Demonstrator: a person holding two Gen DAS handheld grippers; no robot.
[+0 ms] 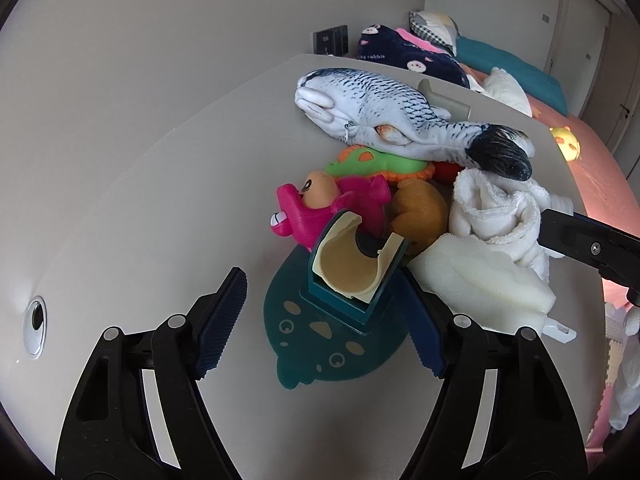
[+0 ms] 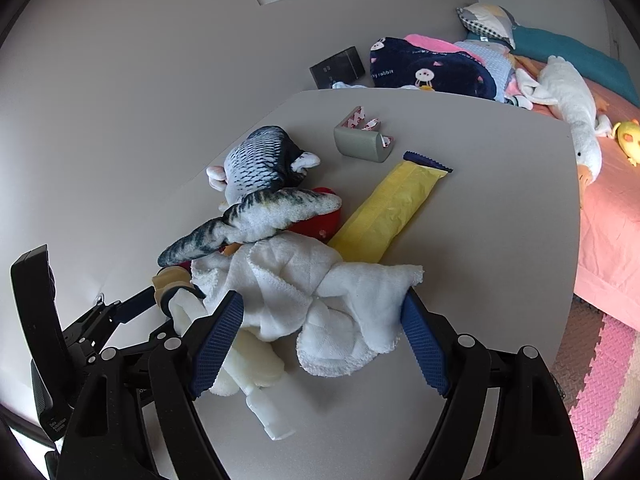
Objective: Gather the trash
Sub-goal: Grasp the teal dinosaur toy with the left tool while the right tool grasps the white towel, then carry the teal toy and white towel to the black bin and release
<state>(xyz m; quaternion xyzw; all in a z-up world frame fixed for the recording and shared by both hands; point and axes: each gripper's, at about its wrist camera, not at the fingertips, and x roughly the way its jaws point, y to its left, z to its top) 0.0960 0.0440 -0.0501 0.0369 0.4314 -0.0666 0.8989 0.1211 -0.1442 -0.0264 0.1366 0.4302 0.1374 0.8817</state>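
A pile lies on the beige table (image 1: 160, 184). In the left wrist view my left gripper (image 1: 324, 320) is open, its fingers on either side of a teal fish-shaped holder (image 1: 340, 320) with a cream curved piece (image 1: 352, 260) in it. Beyond it lie a pink toy plane (image 1: 320, 212), a fish plush (image 1: 384, 116), a white towel (image 1: 496, 212) and a white foam block (image 1: 480, 280). In the right wrist view my right gripper (image 2: 320, 340) is open around the white towel (image 2: 320, 292). A yellow wrapper (image 2: 392, 208) and a grey corner guard (image 2: 362, 142) lie behind it.
A bed with pink sheet (image 2: 608, 220), a goose plush (image 2: 568, 96) and pillows stands right of the table. A pink foam mat (image 2: 600, 392) covers the floor. The table has a cable hole (image 1: 36, 326) at its left. My left gripper's body (image 2: 48, 340) shows at the right wrist view's left.
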